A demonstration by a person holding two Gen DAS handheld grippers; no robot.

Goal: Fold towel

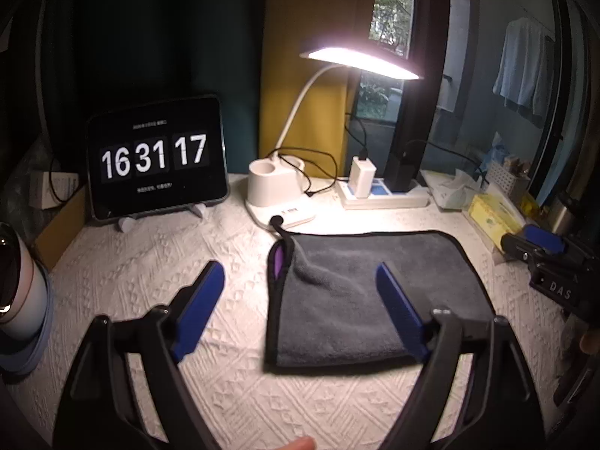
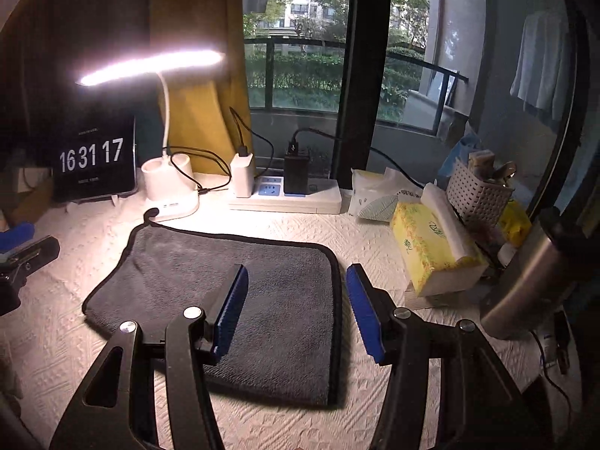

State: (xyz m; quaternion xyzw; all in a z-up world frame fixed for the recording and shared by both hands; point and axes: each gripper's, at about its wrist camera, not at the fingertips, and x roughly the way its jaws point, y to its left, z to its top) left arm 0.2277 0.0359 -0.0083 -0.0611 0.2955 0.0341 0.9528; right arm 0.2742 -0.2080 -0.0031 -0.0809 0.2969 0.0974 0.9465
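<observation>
A dark grey towel (image 1: pixel 371 292) with black edging is seen lying folded on a white textured tablecloth (image 1: pixel 150 262), in the centre and right of the left wrist view. At its upper left corner a purple underside is exposed and a black hanging loop (image 1: pixel 276 221) is seen touching the lamp base. The left gripper (image 1: pixel 300 281) is held above the cloth with its blue-padded jaws spread wide; nothing is gripped, and the towel's left edge is framed between them. The right gripper (image 2: pixel 296 281) is shown in the lower centre of the right wrist view, its jaws moderately apart and empty, with the towel's right edge lying between them.

Across the upper part of both views a lit desk lamp (image 1: pixel 360 62) is seen, with a tablet clock (image 1: pixel 155 157) reading 16 31 17 at the left. A power strip (image 2: pixel 288 197) with two chargers plugged in is placed behind the towel, and a yellow tissue box (image 2: pixel 431 247) is seen at the right of the right wrist view, near a white basket (image 2: pixel 476 195).
</observation>
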